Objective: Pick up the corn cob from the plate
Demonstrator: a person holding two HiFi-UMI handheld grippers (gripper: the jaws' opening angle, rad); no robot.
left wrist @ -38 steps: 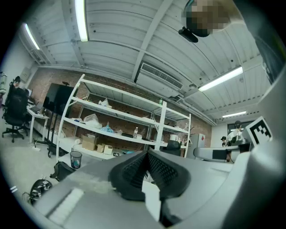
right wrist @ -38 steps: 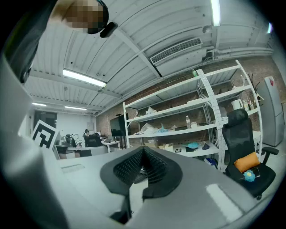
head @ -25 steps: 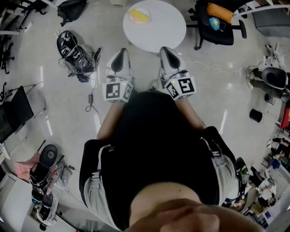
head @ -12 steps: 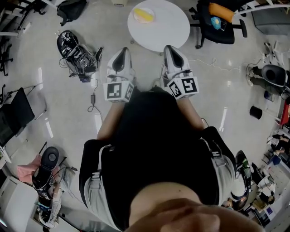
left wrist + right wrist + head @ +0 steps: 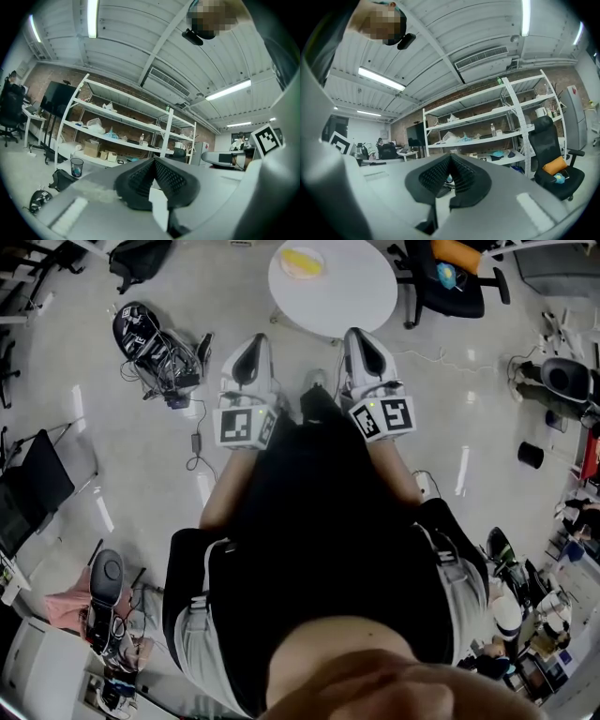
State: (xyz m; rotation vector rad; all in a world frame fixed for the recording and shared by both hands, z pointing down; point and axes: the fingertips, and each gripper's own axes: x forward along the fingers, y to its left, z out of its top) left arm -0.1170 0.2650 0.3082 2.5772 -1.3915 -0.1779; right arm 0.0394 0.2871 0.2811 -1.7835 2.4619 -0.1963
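A yellow corn cob (image 5: 302,259) lies on a small plate (image 5: 316,268) at the far left of a round white table (image 5: 356,292) in the head view. My left gripper (image 5: 251,345) and right gripper (image 5: 364,341) are held side by side at waist height, pointing level towards the table, with their tips near its front edge. Both are well short of the plate. In the left gripper view the left gripper (image 5: 153,161) is shut and empty, its pads meeting. The right gripper (image 5: 450,159) is likewise shut on nothing. Neither gripper view shows the corn.
A black office chair (image 5: 448,277) with an orange cushion stands right of the table. Bags and cables (image 5: 155,343) lie on the floor at the left. White shelving (image 5: 117,136) fills the far wall. More gear sits at the lower left (image 5: 98,587).
Both grippers have moved forward together with the person, and the table has drifted up and to the right in the head view. Both jaws stay shut.
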